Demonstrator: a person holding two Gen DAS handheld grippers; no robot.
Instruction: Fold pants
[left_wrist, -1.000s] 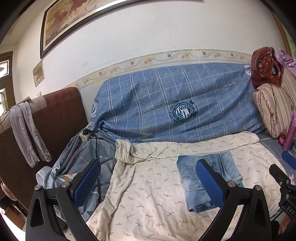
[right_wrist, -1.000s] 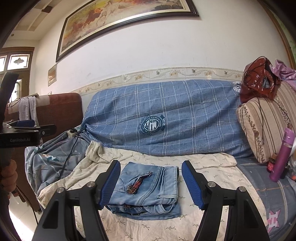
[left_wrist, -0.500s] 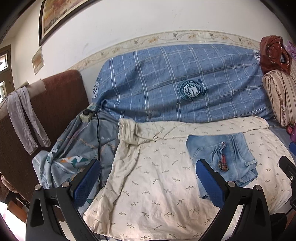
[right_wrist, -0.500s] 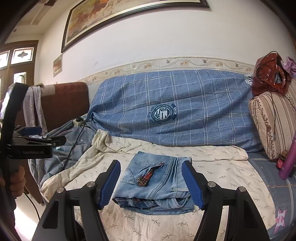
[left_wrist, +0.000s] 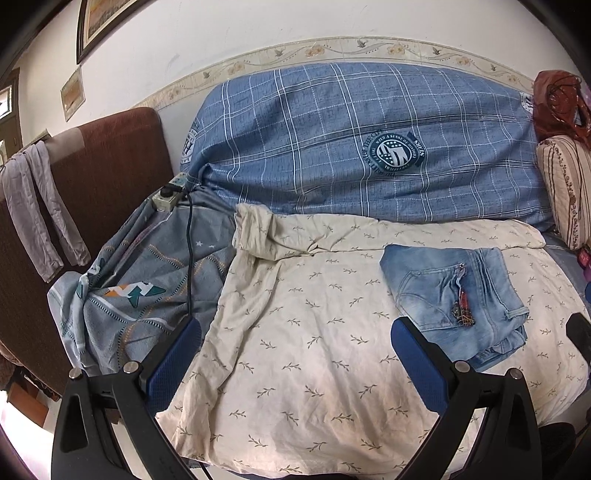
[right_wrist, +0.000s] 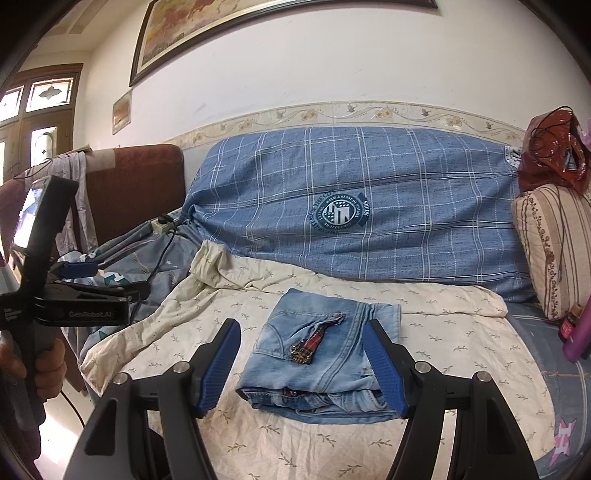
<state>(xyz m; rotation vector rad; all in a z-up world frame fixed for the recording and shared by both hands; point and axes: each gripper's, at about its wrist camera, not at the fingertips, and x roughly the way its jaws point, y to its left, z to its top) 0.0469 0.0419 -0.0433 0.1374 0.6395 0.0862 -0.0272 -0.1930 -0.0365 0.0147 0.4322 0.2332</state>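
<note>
The light blue jeans (right_wrist: 325, 354) lie folded in a compact stack on the cream leaf-print sheet (right_wrist: 443, 332), with a red beaded charm on the top pocket. In the left wrist view the jeans (left_wrist: 454, 291) lie to the right. My right gripper (right_wrist: 303, 365) is open and empty, its blue pads framing the stack from just in front. My left gripper (left_wrist: 295, 354) is open and empty above the bare sheet (left_wrist: 295, 314), left of the jeans. It also shows at the left of the right wrist view (right_wrist: 99, 277), held in a hand.
A blue plaid cover (right_wrist: 351, 206) drapes the sofa back. A grey patterned blanket (left_wrist: 140, 288) with a power strip (left_wrist: 170, 192) and cable lies at left. A striped cushion (right_wrist: 550, 251), a red bag (right_wrist: 554, 151) and a purple bottle (right_wrist: 580, 332) sit at right.
Both grippers have tilted and drawn back a little, so the jeans sit lower and more fully in view. The jeans have not moved. Both grippers stay open.
</note>
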